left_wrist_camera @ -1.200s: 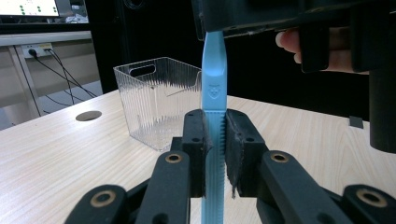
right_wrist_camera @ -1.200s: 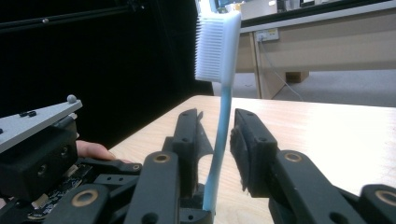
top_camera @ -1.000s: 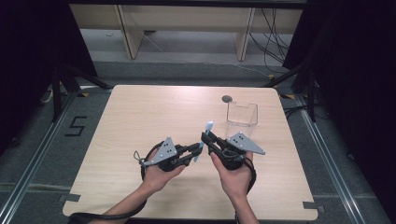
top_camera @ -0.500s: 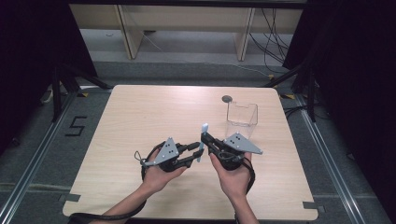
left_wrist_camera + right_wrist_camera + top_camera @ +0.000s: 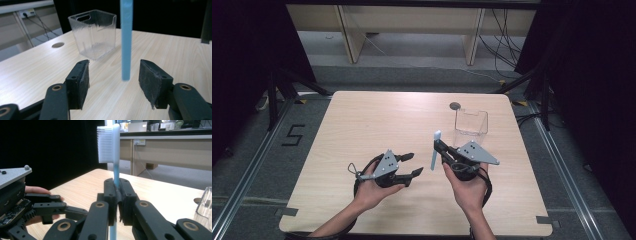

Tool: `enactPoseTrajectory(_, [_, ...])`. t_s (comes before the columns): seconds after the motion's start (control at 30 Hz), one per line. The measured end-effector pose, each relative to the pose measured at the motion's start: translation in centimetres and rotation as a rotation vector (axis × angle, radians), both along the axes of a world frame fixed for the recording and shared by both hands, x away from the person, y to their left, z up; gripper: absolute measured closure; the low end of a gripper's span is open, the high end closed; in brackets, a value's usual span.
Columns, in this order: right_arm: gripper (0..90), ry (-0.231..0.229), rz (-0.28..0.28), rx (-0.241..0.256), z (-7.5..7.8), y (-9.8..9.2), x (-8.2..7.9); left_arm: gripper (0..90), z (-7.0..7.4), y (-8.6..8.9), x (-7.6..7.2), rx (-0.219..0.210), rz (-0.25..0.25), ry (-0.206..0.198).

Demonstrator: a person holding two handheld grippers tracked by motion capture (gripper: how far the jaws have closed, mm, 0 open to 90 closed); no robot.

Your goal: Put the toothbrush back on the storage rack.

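A light blue toothbrush [image 5: 435,149] with white bristles [image 5: 105,144] stands nearly upright, pinched at mid handle by my right gripper [image 5: 441,148], which is shut on it. In the right gripper view the handle [image 5: 116,171] rises from between the closed jaws. My left gripper [image 5: 413,164] is open just left of the brush. In the left gripper view the blue handle [image 5: 125,40] hangs between and beyond the two pads [image 5: 81,80], touching neither. A clear plastic box [image 5: 470,122] stands behind, on the table's right side.
The light wooden table [image 5: 377,120] has a round hole [image 5: 455,106] near the clear plastic box [image 5: 93,33]. Black curtains and a shelf frame stand beyond the far edge. A grey floor with a "5" mark lies to the left.
The right gripper has tilted the toothbrush more upright and shifted slightly right. The left gripper has stayed open and drawn a little nearer to the brush handle.
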State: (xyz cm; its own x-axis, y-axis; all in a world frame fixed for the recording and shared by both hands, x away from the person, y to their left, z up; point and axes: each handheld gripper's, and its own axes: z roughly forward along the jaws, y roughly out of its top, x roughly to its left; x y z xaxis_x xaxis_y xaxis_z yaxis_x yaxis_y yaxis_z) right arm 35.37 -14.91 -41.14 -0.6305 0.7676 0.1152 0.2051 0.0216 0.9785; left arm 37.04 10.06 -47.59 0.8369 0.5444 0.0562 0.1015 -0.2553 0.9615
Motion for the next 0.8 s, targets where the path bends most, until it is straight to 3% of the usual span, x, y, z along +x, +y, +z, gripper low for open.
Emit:
enactPoseTrajectory(0.03, [86.0, -0.032, -0.005, -0.009, 0.0, -0.2, 0.2, 41.0, -0.1, 0.3, 0.0, 0.003, 0.005, 0.000])
enactPoseTrajectory(0.07, [86.0, -0.008, 0.002, 0.005, 0.0, -0.2, 0.1, 41.0, -0.2, 0.5, 0.1, 0.000, 0.011, 0.006])
enactPoseTrajectory(0.13, [86.0, -0.036, -0.008, -0.016, 0.1, -0.6, 0.3, 41.0, -0.3, 1.1, 0.1, 0.003, 0.022, 0.008])
enactPoseTrajectory(0.17, [86.0, -0.012, 0.002, 0.001, 0.1, -0.5, 0.2, 41.0, -0.3, 1.4, 0.2, 0.000, 0.028, 0.008])
enactPoseTrajectory(0.2, [86.0, -0.036, -0.011, -0.011, 0.1, -0.7, 0.3, 41.0, -0.3, 1.7, 0.2, -0.003, 0.033, 0.007])
enactPoseTrajectory(0.27, [86.0, -0.020, -0.009, 0.002, 0.1, -0.8, 0.3, 41.0, -0.3, 2.2, 0.3, -0.012, 0.047, 0.005])
enactPoseTrajectory(0.33, [86.0, -0.045, -0.014, -0.009, 0.1, -1.0, 0.5, 41.0, -0.3, 2.8, 0.3, -0.009, 0.065, 0.009])
enactPoseTrajectory(0.4, [86.0, -0.031, -0.014, 0.006, 0.2, -0.9, 0.4, 41.0, -0.3, 3.0, 0.3, -0.021, 0.073, 0.006])
enactPoseTrajectory(0.47, [86.0, -0.052, -0.019, -0.006, 0.3, -1.0, 0.4, 41.0, -0.2, 3.6, 0.2, -0.019, 0.084, 0.009])
enactPoseTrajectory(0.6, [86.0, -0.050, -0.023, -0.013, 0.5, -1.2, 0.2, 40.9, -0.3, 4.3, 0.1, -0.025, 0.098, 0.010])
enactPoseTrajectory(0.67, [85.9, -0.076, -0.043, -0.032, 0.6, -1.5, 0.2, 40.7, -0.4, 4.6, -0.1, -0.026, 0.107, 0.011])
enactPoseTrajectory(0.8, [85.8, -0.075, -0.051, -0.021, 0.9, -1.8, 0.0, 40.4, -0.5, 5.3, -0.3, -0.033, 0.123, 0.015])
